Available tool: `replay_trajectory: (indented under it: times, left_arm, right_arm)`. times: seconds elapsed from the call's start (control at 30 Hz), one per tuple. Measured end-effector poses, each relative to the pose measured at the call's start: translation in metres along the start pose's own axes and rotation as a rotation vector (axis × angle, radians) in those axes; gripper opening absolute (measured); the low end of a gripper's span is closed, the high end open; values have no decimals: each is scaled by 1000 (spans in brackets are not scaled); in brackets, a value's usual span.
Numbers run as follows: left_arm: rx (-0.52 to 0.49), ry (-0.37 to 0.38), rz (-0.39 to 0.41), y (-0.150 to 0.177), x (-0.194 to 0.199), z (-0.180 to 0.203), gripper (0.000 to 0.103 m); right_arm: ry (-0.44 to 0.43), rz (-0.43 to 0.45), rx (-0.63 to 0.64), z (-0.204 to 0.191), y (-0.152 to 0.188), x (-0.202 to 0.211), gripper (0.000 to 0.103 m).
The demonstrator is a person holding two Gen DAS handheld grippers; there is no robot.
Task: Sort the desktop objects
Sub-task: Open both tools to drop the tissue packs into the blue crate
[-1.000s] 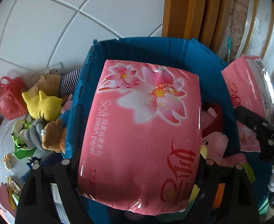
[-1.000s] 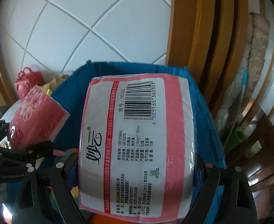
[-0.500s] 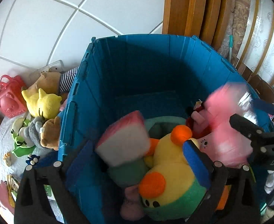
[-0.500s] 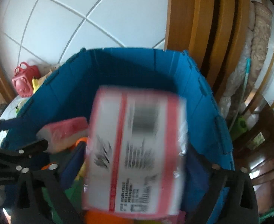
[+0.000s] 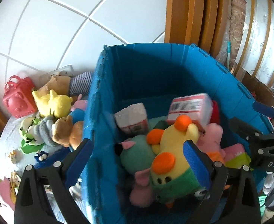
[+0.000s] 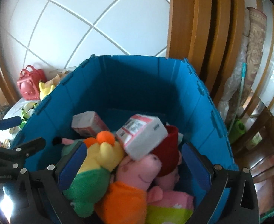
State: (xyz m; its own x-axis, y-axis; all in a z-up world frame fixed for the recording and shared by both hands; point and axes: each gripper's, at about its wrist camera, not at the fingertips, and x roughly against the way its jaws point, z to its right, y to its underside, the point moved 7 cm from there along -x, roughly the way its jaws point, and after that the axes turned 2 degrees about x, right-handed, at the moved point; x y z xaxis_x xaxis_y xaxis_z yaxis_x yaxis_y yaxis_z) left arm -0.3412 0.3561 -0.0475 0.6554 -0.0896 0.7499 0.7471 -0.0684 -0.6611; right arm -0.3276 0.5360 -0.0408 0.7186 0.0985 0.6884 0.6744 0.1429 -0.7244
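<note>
With both pairs of tongs spread wide and nothing between their pads, I hold them over the blue bin (image 5: 174, 78). Jaws on each have just been opening. My left tongs (image 5: 138, 155) straddle the bin's near left wall, 1 finger outside it and 1 inside above the plush pile. My right tongs (image 6: 134, 160) hang over the bin's interior.

2 tissue packs lie inside the bin, on top of the toys. The left tissue pack (image 5: 132, 120) rests tilted near the left wall. The right tissue pack (image 6: 142, 137), barcode face up, leans on a red plush (image 6: 167, 149) and a pink pig plush (image 6: 138, 169). Neither pack touches any tongs. A yellow plush with orange knobs (image 5: 171, 149) lies between the packs and nearer to me.

Outside the bin, on the tabletop (image 5: 8, 147) to its left, sit a red toy bag (image 5: 18, 100), a yellow plush (image 5: 54, 102), a brown bear plush (image 5: 67, 132) and a green frog plush (image 5: 29, 134), bunched together.
</note>
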Motion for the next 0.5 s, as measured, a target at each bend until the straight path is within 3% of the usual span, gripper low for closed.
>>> replay_trajectory:
  times: [0.3,0.5]
  left_arm:
    - [25,17,41,30,36,-43,99]
    - [61,-4,62,54,59,-98,99]
  right_arm:
    - [-3,51,25,-47,11,32,103]
    - [-43,87,40,-103,15,53,103]
